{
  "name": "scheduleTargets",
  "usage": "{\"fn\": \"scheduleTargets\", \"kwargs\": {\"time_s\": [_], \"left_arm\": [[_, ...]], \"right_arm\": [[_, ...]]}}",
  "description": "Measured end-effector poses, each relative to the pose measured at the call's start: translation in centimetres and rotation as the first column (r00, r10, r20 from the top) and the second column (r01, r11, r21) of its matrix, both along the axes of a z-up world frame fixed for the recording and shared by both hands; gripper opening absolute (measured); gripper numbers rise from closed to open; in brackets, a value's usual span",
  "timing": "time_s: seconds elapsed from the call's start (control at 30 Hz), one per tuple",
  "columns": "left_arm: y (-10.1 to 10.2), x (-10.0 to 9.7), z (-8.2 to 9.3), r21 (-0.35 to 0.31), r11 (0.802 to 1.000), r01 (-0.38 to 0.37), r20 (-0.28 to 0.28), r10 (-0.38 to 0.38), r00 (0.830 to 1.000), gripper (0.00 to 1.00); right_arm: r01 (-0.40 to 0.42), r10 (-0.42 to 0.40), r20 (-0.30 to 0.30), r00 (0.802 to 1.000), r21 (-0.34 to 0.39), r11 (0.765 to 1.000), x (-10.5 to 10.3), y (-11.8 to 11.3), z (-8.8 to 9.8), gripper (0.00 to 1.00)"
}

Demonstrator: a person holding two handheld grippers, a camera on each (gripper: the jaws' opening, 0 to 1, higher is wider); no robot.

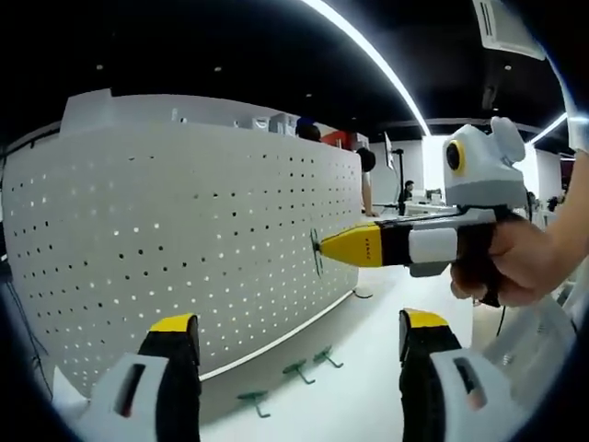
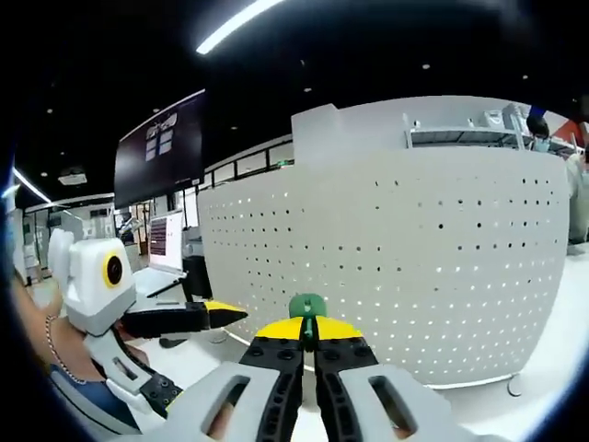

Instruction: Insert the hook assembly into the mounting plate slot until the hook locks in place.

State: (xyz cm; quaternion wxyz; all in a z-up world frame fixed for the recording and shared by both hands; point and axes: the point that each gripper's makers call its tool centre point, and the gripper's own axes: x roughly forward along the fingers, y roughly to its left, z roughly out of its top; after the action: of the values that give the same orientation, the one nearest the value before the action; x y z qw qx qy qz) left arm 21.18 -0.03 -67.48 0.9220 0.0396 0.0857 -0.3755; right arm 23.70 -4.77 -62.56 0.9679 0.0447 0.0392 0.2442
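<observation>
From my left gripper view, the right gripper (image 1: 324, 247) comes in from the right with its yellow tips pinched together on a green hook (image 1: 316, 252), and the hook's plate is right up against the white pegboard (image 1: 184, 239). Can't tell if it's actually seated in the holes or just touching. My own left gripper (image 1: 299, 345) is spread wide with nothing in it, hanging back on the near side. On the white desk (image 1: 368, 396) along the foot of the board there are three more green hooks (image 1: 254, 401) lying in a row. In the right gripper view the right gripper (image 2: 308, 331) is clamped shut on the hook (image 2: 307, 306), green bit poking out past the tips, with the pegboard (image 2: 414, 249) straight ahead, and the left gripper (image 2: 221, 315) sits off to the left.
</observation>
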Motion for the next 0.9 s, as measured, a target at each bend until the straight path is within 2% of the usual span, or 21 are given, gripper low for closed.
{"fn": "scheduleTargets", "kwargs": {"time_s": [0.57, 0.9], "left_arm": [[1.0, -0.5, -0.8, 0.012, 1.0, -0.017, -0.003, 0.017, 1.0, 0.91], [2.0, -1.0, -1.1, -0.005, 0.999, -0.034, -0.01, 0.034, 0.999, 0.91]], "right_arm": [[0.06, -0.062, 0.04, 0.997, 0.038, 0.997, 3.3, -0.6, 2.5, 0.0], [0.077, -0.08, 0.066, 0.995, 0.045, 0.996, 5.0, -0.5, 4.1, 0.0]]}}
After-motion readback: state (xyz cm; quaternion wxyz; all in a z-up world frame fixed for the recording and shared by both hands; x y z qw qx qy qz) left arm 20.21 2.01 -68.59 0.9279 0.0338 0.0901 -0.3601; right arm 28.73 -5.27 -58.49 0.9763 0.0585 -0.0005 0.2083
